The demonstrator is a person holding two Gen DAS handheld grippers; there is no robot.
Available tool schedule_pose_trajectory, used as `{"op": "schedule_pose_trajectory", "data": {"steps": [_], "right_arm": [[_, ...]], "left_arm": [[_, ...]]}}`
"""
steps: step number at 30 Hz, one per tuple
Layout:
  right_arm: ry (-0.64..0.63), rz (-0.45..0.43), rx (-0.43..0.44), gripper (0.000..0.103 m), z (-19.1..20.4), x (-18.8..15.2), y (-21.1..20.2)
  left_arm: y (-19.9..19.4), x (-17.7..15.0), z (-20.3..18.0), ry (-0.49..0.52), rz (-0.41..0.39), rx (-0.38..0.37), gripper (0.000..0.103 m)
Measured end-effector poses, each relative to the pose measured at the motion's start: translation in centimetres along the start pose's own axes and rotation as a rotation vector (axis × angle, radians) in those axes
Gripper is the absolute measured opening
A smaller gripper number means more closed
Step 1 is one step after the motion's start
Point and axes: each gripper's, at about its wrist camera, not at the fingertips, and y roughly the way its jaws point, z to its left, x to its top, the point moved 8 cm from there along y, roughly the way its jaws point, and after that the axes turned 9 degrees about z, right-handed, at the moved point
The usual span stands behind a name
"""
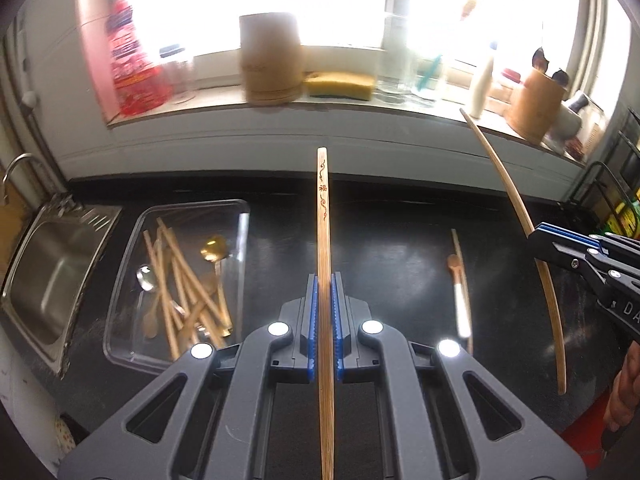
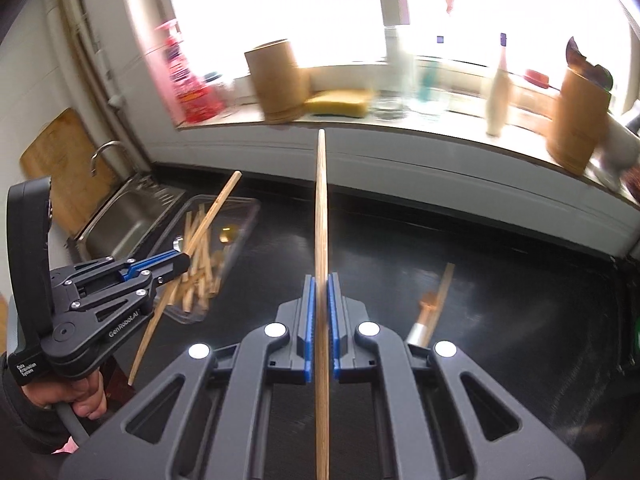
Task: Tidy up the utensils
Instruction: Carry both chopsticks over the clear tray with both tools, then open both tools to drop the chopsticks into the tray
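Left wrist view: the left gripper is clamped on an engraved bamboo chopstick, held above the black countertop. A clear plastic tray of chopsticks and spoons lies to the left.

Right wrist view: the right gripper is clamped on a plain bamboo chopstick.

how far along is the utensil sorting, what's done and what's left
Done: nothing clearly sorted; the wooden cup on the sill shows no utensils.

In hand: the left hand-held gripper is shut on one chopstick, the right hand-held gripper on another chopstick.

Left: a pile of chopsticks and spoons in the clear tray, plus a spoon and chopstick on the counter.
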Motion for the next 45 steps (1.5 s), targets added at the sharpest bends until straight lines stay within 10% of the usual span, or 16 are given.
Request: {"op": "schedule_pose_trajectory", "data": {"steps": [21, 45], "right_arm": [[-0.285, 0.087, 0.217, 0.007, 20.1, 6.6, 9.5], [-0.191, 0.281, 0.309, 0.007, 20.9, 9.5, 20.3]], "left_arm": [[-0.8, -2.9, 19.8, -0.309, 0.025, 0.193, 0.006], [8.0, -0.7, 23.9, -0.447, 0.08, 0.108, 0.006]]}}
